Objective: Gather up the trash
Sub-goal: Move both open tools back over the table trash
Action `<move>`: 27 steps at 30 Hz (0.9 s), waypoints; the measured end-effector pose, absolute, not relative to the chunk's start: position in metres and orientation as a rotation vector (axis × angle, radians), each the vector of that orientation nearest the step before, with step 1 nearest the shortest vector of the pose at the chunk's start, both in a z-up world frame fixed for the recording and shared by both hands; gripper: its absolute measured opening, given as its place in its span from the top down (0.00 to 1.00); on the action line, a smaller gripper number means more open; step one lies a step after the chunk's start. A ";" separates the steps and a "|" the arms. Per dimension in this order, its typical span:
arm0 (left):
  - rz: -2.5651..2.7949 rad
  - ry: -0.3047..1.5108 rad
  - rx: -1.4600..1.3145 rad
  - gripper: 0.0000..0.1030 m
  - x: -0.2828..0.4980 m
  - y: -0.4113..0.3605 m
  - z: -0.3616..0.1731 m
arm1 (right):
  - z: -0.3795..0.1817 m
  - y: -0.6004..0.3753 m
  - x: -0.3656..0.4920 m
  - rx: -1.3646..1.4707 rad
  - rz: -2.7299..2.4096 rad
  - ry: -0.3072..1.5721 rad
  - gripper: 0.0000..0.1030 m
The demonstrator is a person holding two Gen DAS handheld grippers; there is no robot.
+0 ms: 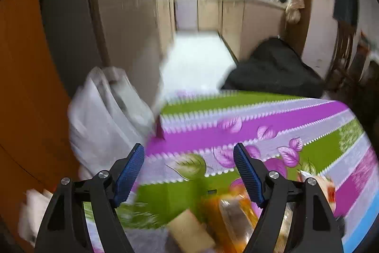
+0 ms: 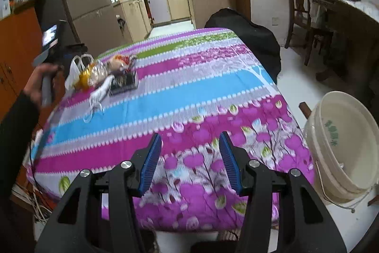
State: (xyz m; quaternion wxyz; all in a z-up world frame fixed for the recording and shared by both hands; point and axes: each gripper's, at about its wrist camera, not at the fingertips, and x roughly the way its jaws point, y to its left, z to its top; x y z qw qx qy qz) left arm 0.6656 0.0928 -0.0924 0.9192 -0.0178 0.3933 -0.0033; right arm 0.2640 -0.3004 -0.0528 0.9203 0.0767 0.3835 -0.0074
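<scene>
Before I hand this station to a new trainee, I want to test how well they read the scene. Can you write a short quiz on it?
1. True or false: the right gripper is holding a piece of trash.
2. Where is the pile of wrappers on the striped tablecloth?
A. at the far corner by the left gripper
B. in the middle
C. at the edge beside the bucket
3. Fill in: the container on the floor at the table's right side is a white ____.

Key:
1. False; its jaws are open with nothing between them.
2. A.
3. Bucket.
</scene>
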 end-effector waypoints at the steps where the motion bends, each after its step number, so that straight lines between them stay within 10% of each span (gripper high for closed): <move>1: -0.006 0.834 -0.073 0.25 0.674 0.103 -0.102 | -0.056 -0.301 0.262 0.157 -0.020 0.795 0.51; 27: -0.786 0.771 0.016 0.24 0.456 -0.064 -0.103 | -0.079 -0.311 0.261 0.235 -0.018 0.820 0.47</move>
